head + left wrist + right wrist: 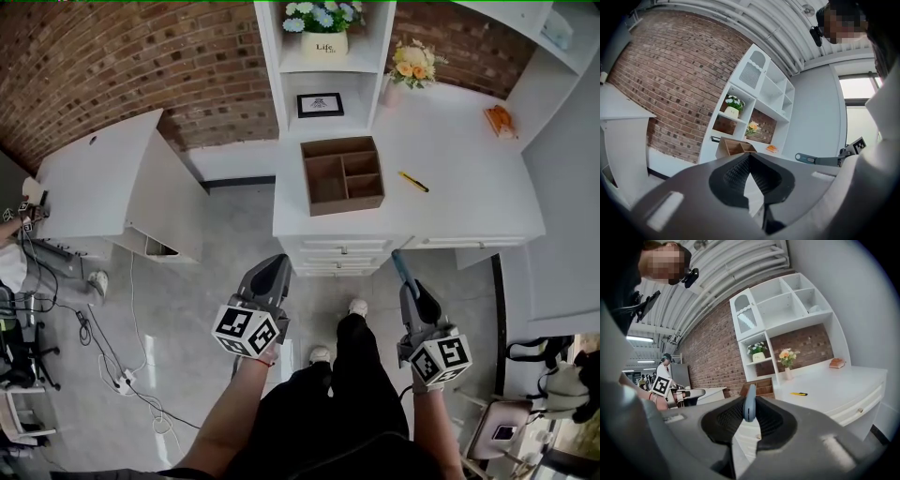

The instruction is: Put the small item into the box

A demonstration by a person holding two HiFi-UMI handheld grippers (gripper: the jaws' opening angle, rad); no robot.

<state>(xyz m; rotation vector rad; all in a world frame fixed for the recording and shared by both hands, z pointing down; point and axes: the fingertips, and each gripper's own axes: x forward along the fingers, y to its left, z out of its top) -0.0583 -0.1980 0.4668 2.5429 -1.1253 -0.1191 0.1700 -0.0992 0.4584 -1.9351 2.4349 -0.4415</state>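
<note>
The left gripper [277,261] is recorded in the head view only from above. Its own view shows the jaws brought together at the tips with nothing between them. The right gripper [410,285] is seen clenched on a slim blue-grey flat item [749,402], held edge-on between the pads. In the head view the item's end protrudes beyond the jaws toward the white desk [450,192]. The open brown wooden box with inner dividers [347,204] stands on that desk, well apart from the held item. Only the head view shows its compartments from above; both gripper views show it side-on. A thin yellow object [412,181] lies on the desk right of the box, noted also in the right gripper view. Both grippers are held over the grey floor [187,309], short of the desk.
</note>
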